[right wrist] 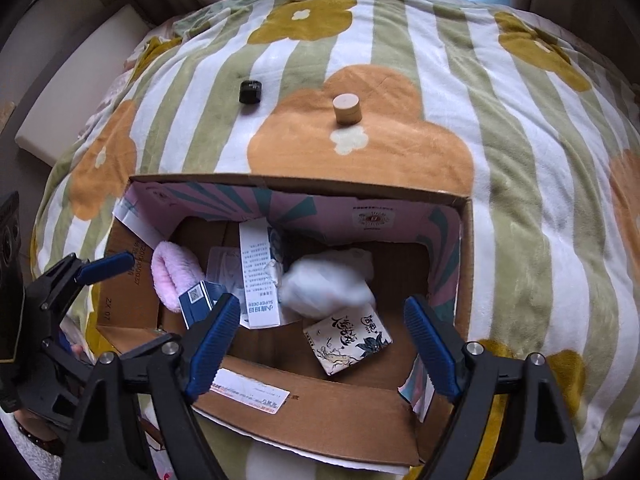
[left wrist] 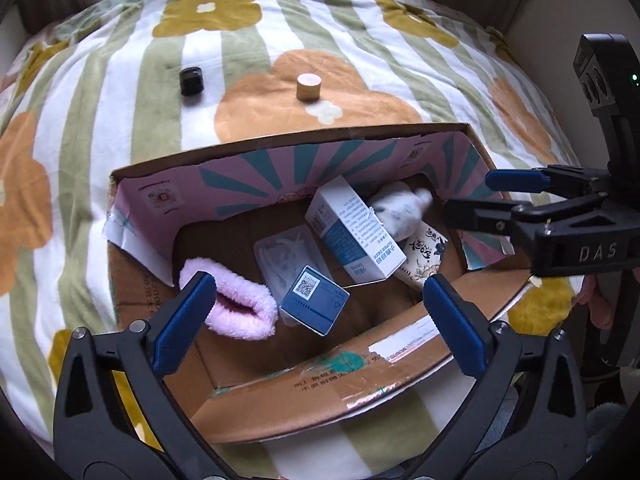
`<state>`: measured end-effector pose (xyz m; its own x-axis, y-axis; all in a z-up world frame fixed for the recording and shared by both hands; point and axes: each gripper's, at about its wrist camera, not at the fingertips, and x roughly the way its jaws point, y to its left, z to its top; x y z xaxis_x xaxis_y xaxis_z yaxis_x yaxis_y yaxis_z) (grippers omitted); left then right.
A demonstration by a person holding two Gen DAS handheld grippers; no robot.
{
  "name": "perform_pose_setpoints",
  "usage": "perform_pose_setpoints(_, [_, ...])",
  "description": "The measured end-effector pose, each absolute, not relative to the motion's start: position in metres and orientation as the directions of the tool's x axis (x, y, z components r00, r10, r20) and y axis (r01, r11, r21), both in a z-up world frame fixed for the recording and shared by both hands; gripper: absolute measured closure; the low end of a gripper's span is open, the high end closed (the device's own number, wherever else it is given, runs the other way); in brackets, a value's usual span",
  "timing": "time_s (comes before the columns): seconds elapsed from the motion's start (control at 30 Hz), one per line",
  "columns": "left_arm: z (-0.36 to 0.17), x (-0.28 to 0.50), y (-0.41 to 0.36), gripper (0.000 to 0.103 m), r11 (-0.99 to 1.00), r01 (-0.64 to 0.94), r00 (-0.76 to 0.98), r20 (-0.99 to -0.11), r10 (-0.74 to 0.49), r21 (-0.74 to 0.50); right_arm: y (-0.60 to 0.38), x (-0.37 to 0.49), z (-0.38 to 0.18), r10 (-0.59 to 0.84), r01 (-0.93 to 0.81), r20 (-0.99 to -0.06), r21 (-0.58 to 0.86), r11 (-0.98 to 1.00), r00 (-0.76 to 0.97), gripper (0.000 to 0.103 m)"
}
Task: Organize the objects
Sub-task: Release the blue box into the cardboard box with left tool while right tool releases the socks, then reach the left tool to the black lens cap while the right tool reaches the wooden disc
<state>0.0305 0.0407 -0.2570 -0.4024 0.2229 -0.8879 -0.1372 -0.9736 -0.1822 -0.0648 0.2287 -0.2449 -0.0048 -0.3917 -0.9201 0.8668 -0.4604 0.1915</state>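
Note:
An open cardboard box point(left wrist: 280, 143) point(right wrist: 300, 181) lies on a flowered blanket. Inside it are a pink fluffy item point(left wrist: 240, 300) point(right wrist: 170, 272), a small dark blue box point(left wrist: 314, 300) point(right wrist: 196, 300), a tall white-and-blue box point(left wrist: 352, 228) point(right wrist: 258, 276), a clear plastic pack point(left wrist: 280, 252), a patterned tissue pack point(left wrist: 424, 256) point(right wrist: 348, 340) and a white soft item point(left wrist: 400, 208) that looks blurred point(right wrist: 326, 284) in the right wrist view. My left gripper point(left wrist: 320, 312) hangs open over the small blue box without touching it. Over the white item and the tissue pack, my right gripper point(right wrist: 322, 308) is open too and holds nothing.
A small black cylinder point(left wrist: 192, 80) point(right wrist: 251, 91) and a wooden cylinder point(left wrist: 308, 87) point(right wrist: 346, 109) stand on the blanket point(left wrist: 100, 140) beyond the box. The right gripper's fingers point(left wrist: 516, 180) reach over the box's right wall. A pale cushion point(right wrist: 80, 92) lies at the far left.

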Motion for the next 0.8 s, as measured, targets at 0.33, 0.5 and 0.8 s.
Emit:
perform_pose_setpoints(0.33, [-0.245,0.039,0.028,0.000,-0.977,-0.104,-0.411,-0.886,0.214,-0.188,0.231,-0.071,-0.242,-0.386,0.859,-0.922,0.175,-0.481,-0.028,0.022])
perform_pose_setpoints(0.5, [-0.247,0.036,0.023,0.000,-0.976,-0.096,-0.397,-0.891,0.219,-0.197,0.229,-0.071,-0.241,-0.376,0.857,-0.926,0.169,-0.486,-0.031,0.022])
perform_pose_setpoints(0.8, [-0.231,0.022,0.010,0.000,-0.972,-0.104,-0.409,-0.882,0.235,-0.211,0.215,-0.069,-0.227,-0.371,0.859,-0.927,0.144,-0.491,-0.057,0.022])
